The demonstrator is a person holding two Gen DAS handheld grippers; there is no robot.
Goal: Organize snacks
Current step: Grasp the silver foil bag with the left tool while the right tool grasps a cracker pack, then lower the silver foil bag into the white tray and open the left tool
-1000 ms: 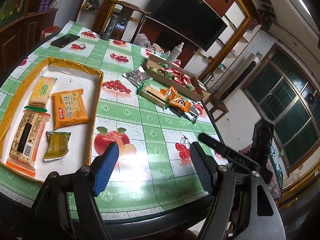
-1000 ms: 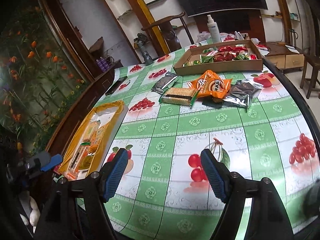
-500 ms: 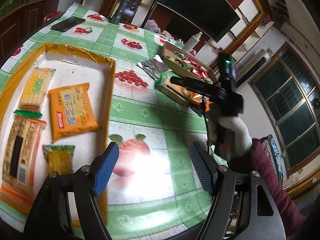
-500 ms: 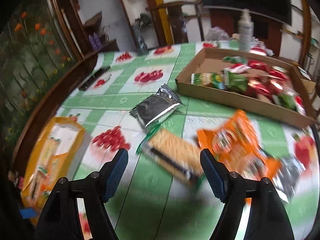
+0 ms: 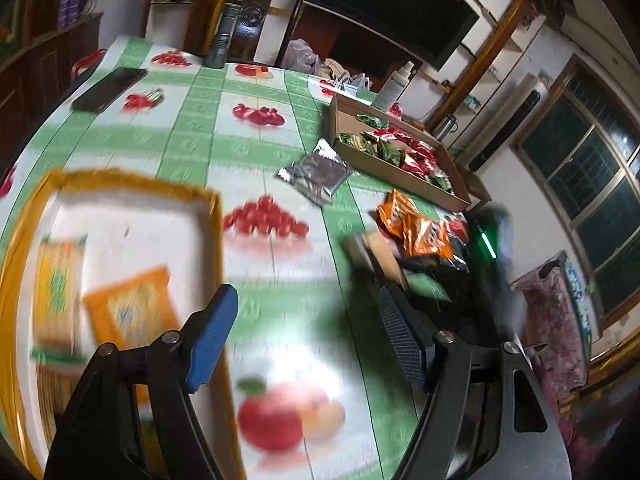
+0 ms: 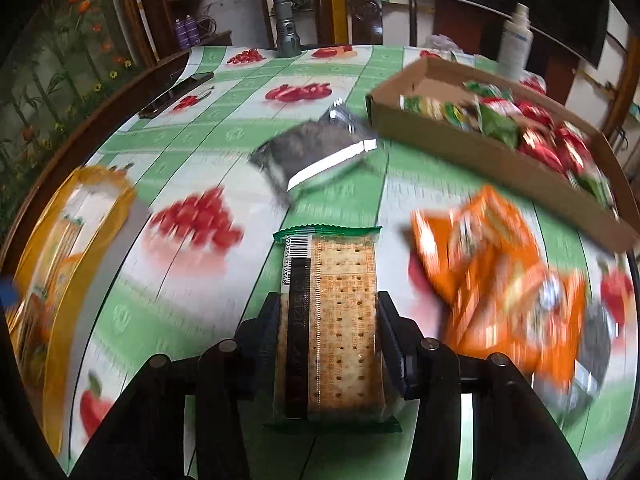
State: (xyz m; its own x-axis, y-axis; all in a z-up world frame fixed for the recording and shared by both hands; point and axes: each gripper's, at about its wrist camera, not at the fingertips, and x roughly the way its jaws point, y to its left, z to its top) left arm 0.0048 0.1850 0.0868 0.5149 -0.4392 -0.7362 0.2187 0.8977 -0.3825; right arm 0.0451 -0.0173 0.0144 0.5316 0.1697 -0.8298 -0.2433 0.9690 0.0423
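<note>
Partly sorted. Yellow-rimmed tray (image 5: 120, 178), left of the left wrist view, already holds several cracker packets, blurred. Cardboard box (image 6: 460, 148), upper right of the right wrist view, holds red and green small packets.

Left loose on the fruit-print tablecloth (image 5: 248, 152): silver-grey packet (image 6: 312, 156) at upper centre, orange packets (image 6: 508, 280) at right.

Right gripper (image 6: 328, 332): jaws closing on the cracker packet (image 6: 332, 312), which lies between them at lower centre; pads appear to touch its sides.

Left gripper (image 5: 308, 340): half-wide, empty, above the tablecloth just right of the tray.
</note>
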